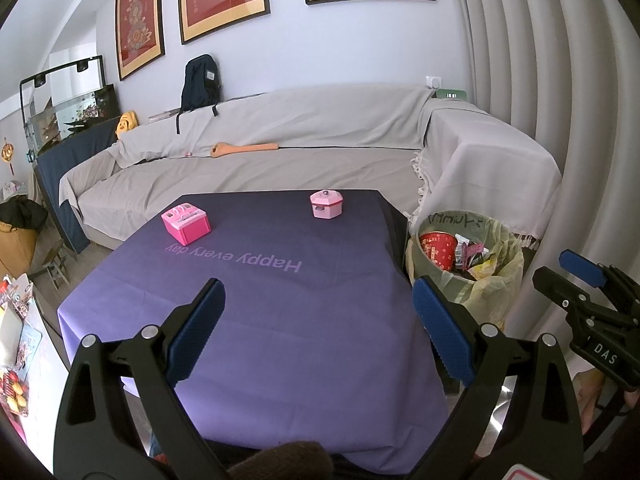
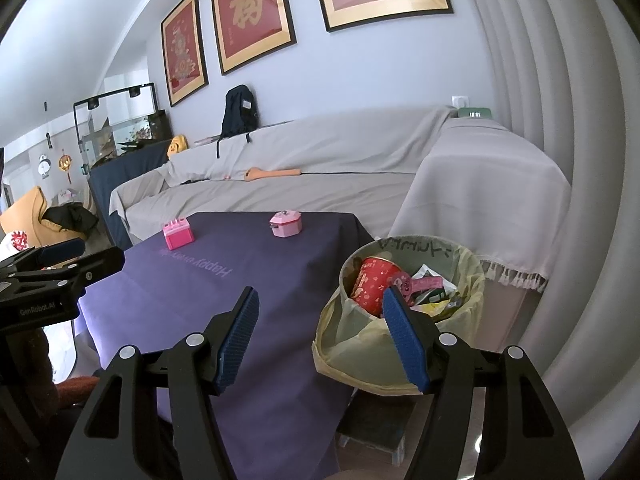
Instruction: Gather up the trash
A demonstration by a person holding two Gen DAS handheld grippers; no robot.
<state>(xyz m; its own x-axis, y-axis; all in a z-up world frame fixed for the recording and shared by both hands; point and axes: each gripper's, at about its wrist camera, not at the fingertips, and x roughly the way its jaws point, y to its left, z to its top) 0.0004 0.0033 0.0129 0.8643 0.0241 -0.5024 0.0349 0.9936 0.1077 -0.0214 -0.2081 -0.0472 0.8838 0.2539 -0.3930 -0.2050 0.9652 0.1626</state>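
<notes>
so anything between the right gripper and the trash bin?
Nothing visible. The right gripper is open and empty, with the trash bin just ahead beside the purple table; its mouth is uncovered, already holding a red cup.

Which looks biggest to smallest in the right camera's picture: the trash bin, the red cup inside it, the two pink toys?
1. trash bin
2. red cup
3. square pink toy and lidded pink pot toy: look alike, and farther away, so unranked.

Table dead centre of the left wrist frame, toy box on its far left, little pot far right. Trash bin just off the table's right edge, cup inside. Sofa behind, backpack on top.
</notes>
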